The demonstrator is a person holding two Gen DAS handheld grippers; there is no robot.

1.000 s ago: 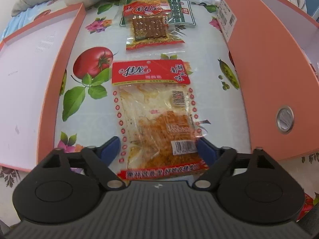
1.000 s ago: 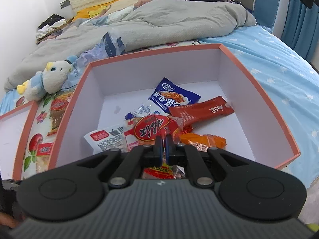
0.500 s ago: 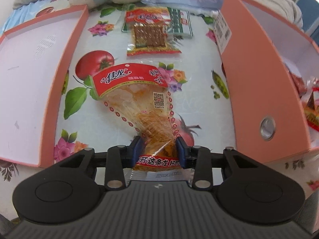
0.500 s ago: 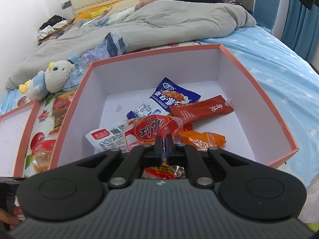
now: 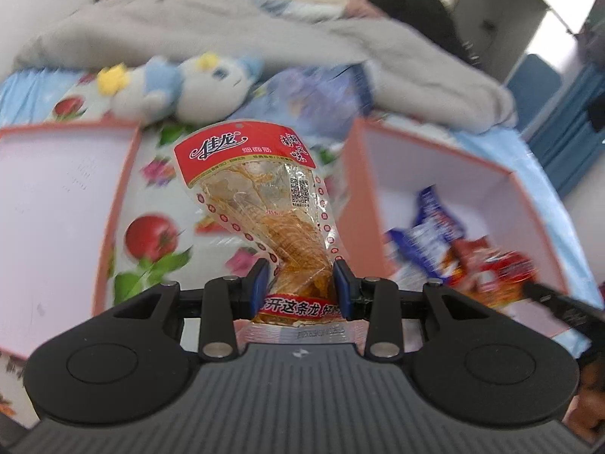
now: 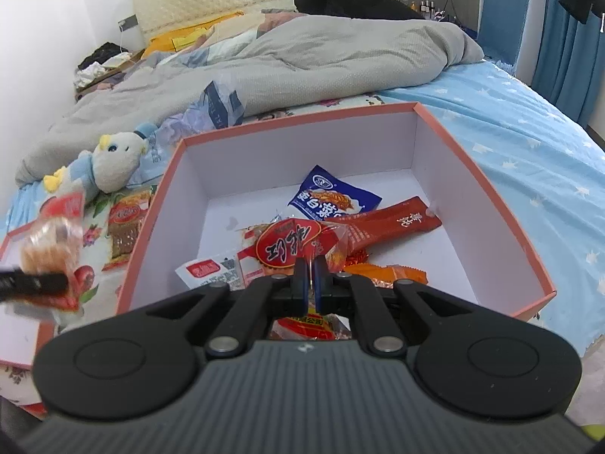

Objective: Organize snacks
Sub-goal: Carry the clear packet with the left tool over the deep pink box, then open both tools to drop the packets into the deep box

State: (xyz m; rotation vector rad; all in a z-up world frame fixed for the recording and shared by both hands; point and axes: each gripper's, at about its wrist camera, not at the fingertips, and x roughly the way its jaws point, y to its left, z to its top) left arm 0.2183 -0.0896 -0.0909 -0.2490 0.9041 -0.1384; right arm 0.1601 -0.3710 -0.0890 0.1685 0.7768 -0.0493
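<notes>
Left gripper jaws clamped on clear snack packet, centre frame, aloft. Right gripper jaws pinched on red-label packet. Advice: carry clear packet rightward over box wall, lower before release.

The bed carries a floral cloth at the left of the frame. On it lie the box, a lid, a plush toy and a snack.
</notes>
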